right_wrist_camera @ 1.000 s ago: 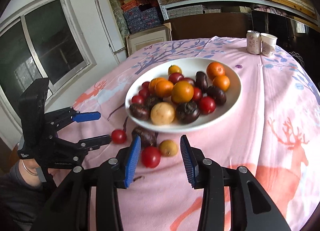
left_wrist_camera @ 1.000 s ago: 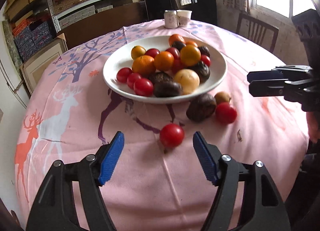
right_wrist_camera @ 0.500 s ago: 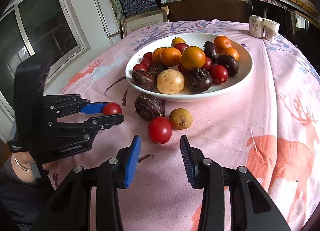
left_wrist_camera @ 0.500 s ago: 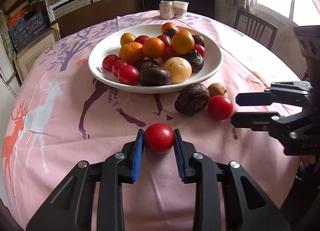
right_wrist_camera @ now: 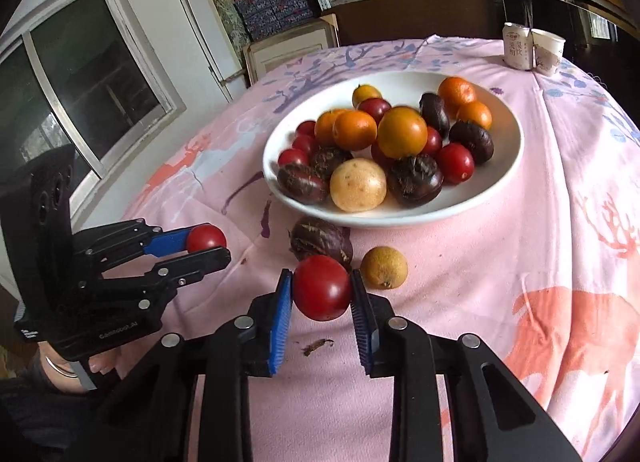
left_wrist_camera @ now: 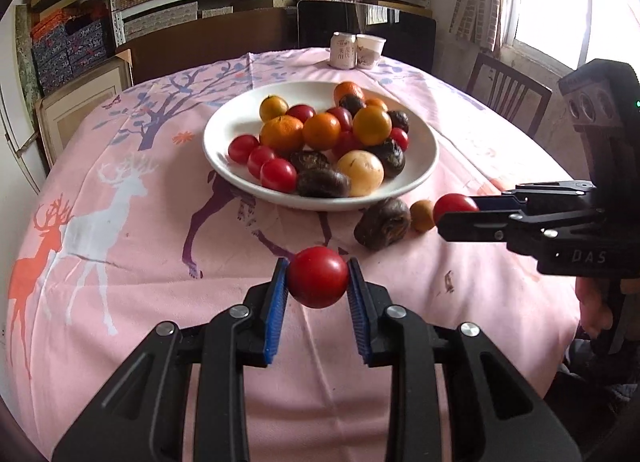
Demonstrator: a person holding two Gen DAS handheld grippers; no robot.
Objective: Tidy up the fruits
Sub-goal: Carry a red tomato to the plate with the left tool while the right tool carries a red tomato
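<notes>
A white plate [left_wrist_camera: 424, 165] [right_wrist_camera: 508, 177] heaped with tomatoes, oranges and dark fruits stands mid-table. My left gripper [left_wrist_camera: 318, 278] is shut on a red tomato [left_wrist_camera: 318, 277], held just above the pink cloth; it also shows in the right wrist view [right_wrist_camera: 206, 240]. My right gripper [right_wrist_camera: 322, 290] is shut on another red tomato [right_wrist_camera: 322, 288], seen in the left wrist view [left_wrist_camera: 454, 205] at the right. A dark wrinkled fruit [left_wrist_camera: 382, 223] [right_wrist_camera: 320, 240] and a small yellow-brown fruit [left_wrist_camera: 422, 215] [right_wrist_camera: 384, 266] lie on the cloth beside the plate.
A can [left_wrist_camera: 343, 50] [right_wrist_camera: 517, 45] and a paper cup [left_wrist_camera: 370, 51] [right_wrist_camera: 547, 51] stand at the table's far edge. A wooden chair [left_wrist_camera: 508, 97] stands right of the table. Shelves with boxes line the back wall. A small brown scrap [right_wrist_camera: 316, 346] lies on the cloth.
My right gripper moved forward and shut on the loose tomato near the plate. My left gripper, shut on its tomato half a second ago, has lifted it slightly.
</notes>
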